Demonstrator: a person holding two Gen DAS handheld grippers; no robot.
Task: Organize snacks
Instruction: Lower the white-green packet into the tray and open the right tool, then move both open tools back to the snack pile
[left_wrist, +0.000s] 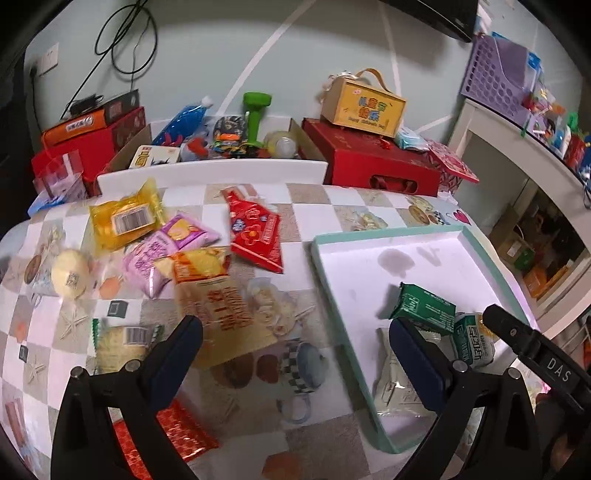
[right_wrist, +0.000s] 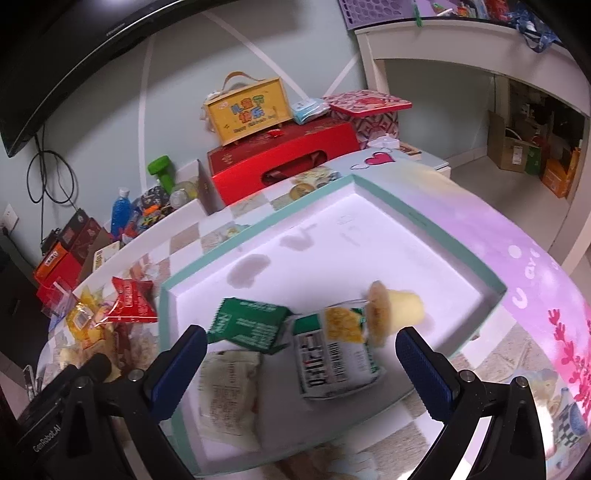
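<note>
Currently both the left claw and right claw hang released and empty, the right one over the teal-rimmed tray (green packet and custard cup just ahead), the left facing loose snack bags on the desk.

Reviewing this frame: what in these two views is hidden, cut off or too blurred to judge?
- Left wrist view: the red foil packet is partly hidden behind the left gripper.
- Left wrist view: the pale packet in the tray is partly covered by a finger.
- Right wrist view: the cup snack is motion-blurred; its contents are unclear.
- Right wrist view: the tray's near edge is cut off by the right gripper.
</note>
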